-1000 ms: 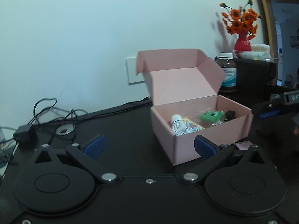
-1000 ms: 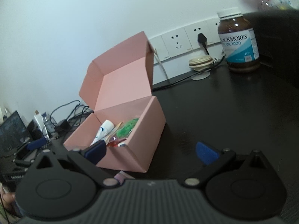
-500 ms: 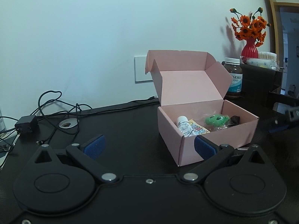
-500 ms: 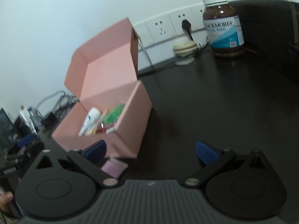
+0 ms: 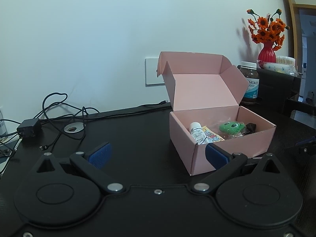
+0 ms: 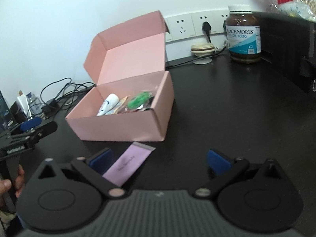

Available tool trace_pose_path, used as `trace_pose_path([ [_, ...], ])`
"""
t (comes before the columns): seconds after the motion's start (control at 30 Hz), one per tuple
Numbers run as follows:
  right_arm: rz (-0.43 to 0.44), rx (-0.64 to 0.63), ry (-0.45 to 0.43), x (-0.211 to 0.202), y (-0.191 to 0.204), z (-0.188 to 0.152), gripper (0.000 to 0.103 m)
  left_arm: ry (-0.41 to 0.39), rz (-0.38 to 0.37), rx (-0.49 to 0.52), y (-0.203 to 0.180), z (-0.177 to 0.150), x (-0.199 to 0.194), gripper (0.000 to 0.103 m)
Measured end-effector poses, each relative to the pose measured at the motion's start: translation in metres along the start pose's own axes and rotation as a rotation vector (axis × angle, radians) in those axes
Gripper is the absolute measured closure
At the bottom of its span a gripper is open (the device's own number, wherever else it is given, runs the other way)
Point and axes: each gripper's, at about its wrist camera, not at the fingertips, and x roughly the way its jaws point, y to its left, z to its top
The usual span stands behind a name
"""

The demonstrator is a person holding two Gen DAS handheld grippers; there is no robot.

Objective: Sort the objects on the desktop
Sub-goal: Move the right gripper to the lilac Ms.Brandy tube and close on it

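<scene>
Near the pink box point(image 6: 126, 126) on the counter point(image 6: 227, 102), a lilac sachet point(image 6: 128, 163) has come into view before the empty, wide-open right tool point(image 6: 160, 158), likely the next item to box.

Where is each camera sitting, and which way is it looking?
Left wrist: on the left gripper, low over the black desk, facing the wall; its open fingers show.
Right wrist: on the right gripper, looking down past the purple packet; its open fingers and the person's left hand show.
Both see the open pink box and brown bottle.
</scene>
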Motion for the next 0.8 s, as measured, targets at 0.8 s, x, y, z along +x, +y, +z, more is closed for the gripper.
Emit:
trace_pose_path([
  [0.8,-0.110,-0.278,0.018,0.007,0.044,-0.022,0.017,0.018,0.016,-0.003,0.000,0.000,0.002,0.000],
])
